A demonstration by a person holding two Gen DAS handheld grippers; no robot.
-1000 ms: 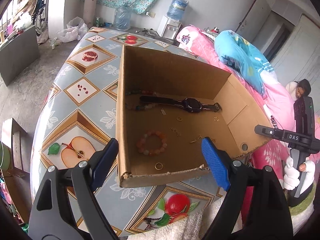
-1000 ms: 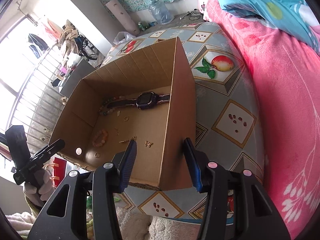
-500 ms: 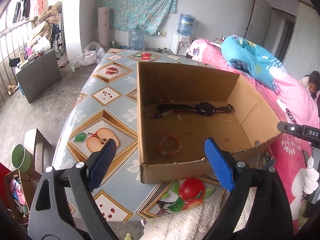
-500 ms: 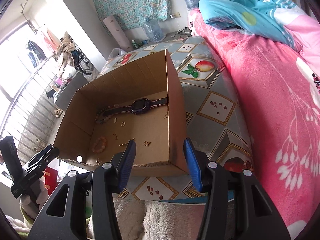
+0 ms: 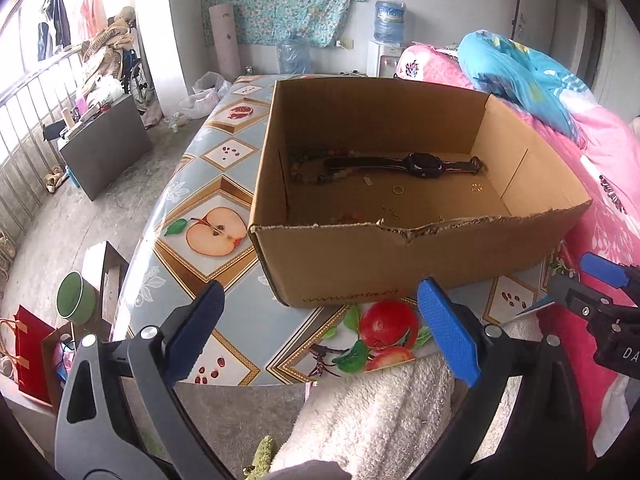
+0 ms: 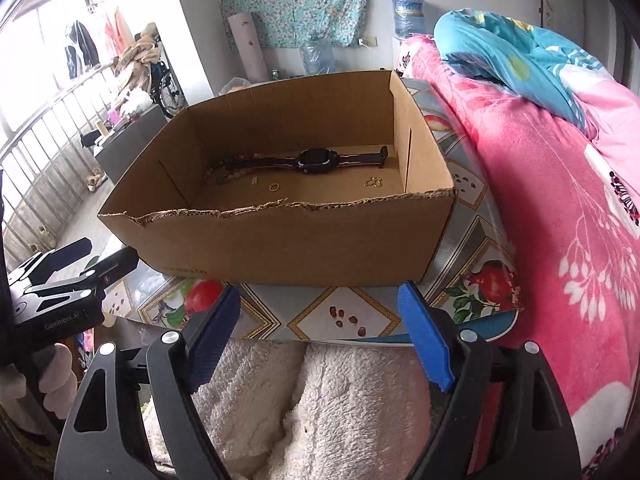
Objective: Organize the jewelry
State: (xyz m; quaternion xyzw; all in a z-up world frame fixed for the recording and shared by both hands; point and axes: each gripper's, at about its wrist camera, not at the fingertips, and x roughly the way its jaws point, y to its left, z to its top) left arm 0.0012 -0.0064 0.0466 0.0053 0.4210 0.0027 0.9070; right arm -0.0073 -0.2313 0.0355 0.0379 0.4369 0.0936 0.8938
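An open cardboard box (image 5: 360, 264) (image 6: 280, 248) stands on a table with a fruit-patterned cloth (image 5: 216, 204). Inside lie a black wristwatch (image 5: 424, 163) (image 6: 316, 160), a bead necklace (image 5: 316, 176) (image 6: 228, 170), a small gold ring (image 5: 398, 189) (image 6: 274, 187) and other tiny gold pieces (image 5: 476, 188) (image 6: 374, 182). My left gripper (image 5: 320, 336) hangs in front of the box's near wall, its jaws opening wide with nothing between them. My right gripper (image 6: 320, 336) is also back from the box, jaws opening and empty.
A pink bed cover (image 6: 560, 200) with a blue quilt (image 5: 516, 68) lies along the right. A fluffy white cloth (image 6: 312, 400) sits just below the table edge. On the floor at left are a green cup (image 5: 74, 298), a red bag (image 5: 34, 352) and a grey cabinet (image 5: 104, 148).
Both grippers have pulled back from over the box to in front of its near wall. The right jaws no longer straddle the box wall and stand wider; the left jaws also opened more.
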